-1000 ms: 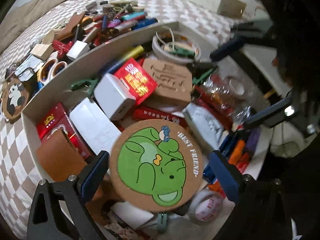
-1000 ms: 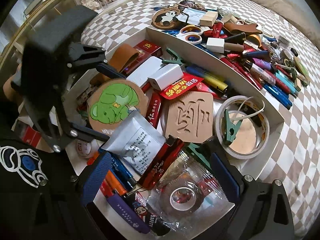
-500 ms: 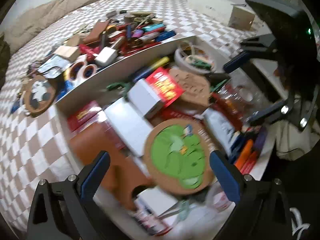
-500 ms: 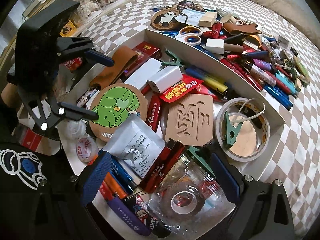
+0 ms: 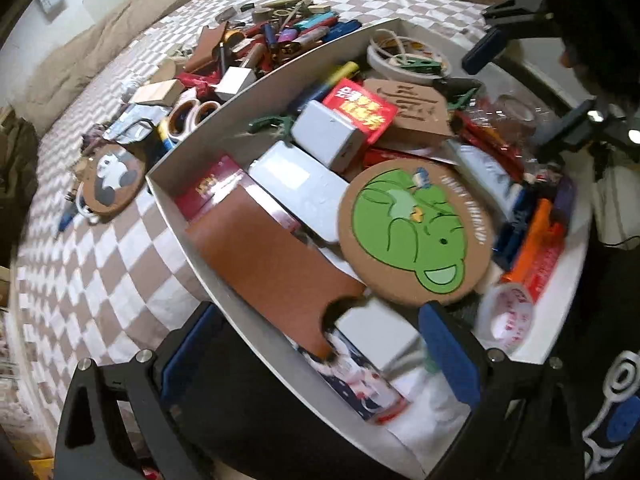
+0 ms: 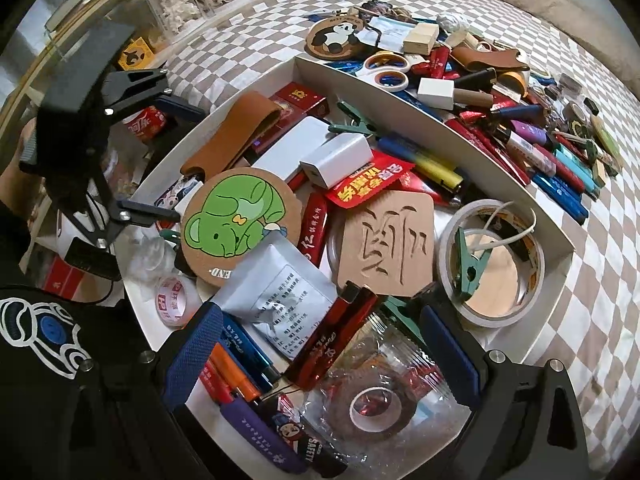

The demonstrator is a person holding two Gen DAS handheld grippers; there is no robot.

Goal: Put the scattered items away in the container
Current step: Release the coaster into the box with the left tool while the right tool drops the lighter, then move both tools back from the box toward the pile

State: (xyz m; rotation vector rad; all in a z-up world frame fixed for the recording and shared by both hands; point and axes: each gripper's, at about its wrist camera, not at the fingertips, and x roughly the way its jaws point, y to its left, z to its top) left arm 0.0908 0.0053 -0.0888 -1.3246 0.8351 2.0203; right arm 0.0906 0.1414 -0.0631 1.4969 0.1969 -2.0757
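The white tray (image 6: 472, 162) is already heaped, and that is my main worry. The green frog coaster (image 6: 240, 224) lies tilted on top of the power bank (image 5: 304, 196) and a silver packet (image 6: 280, 284); anything more I drop on that heap could slide it toward the near rim, or tip the small tape roll (image 6: 174, 300) out. I judge that a careless brush on the way out would do the same, because the brown leather sleeve (image 5: 272, 264) leans on the tray wall right beside my left jaws.

The rest of the job lies outside the tray, on the checked bedspread (image 6: 592, 280): the panda coaster (image 6: 334, 38), the scissors (image 6: 386, 70), a wooden block (image 6: 420, 38) and a thick row of pens and lighters (image 6: 532, 148) along the far wall. They are packed so tightly that closing on one is likely to drag its neighbours, or pinch two at once.

My left gripper (image 5: 320, 344) points steeply down over the near corner of the tray, one finger outside the wall and one inside, jaws wide apart with nothing between them. My right gripper (image 6: 320, 354) also points steeply down, over the bagged tape (image 6: 372, 404) and the red lighters (image 6: 332, 336) at the near end, jaws spread wide and clamped on nothing. In the right view my left gripper hangs at the tray's left edge, clear of the contents.
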